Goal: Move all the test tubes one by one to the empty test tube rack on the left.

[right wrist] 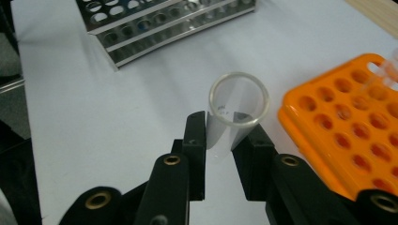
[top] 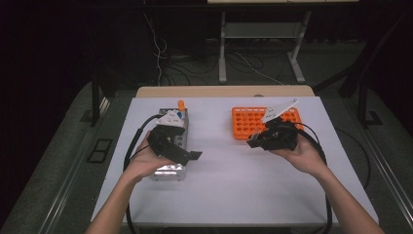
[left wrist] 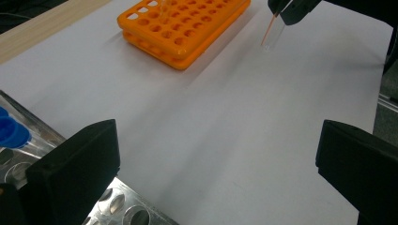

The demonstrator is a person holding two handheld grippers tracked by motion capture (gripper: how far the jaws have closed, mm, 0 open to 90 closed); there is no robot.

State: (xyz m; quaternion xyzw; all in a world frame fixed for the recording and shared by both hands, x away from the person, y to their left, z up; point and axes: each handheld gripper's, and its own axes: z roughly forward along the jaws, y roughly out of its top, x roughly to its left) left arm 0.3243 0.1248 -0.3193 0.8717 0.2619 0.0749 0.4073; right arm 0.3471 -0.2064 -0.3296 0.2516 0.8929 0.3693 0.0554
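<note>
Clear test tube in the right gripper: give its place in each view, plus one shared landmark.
High view: hidden under the right gripper, just in front of the orange rack.
Left gripper view: clear test tube at top right, hanging from the far jaws.
Right gripper view: centre, open mouth toward the camera.
Shared landmark: the orange rack.

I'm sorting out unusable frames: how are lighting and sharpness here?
High view: white table bright, surroundings nearly black. Left gripper view: its own jaws blurred, orange rack sharper. Right gripper view: clear tube in the right claw fairly sharp, with soft shadows.
</note>
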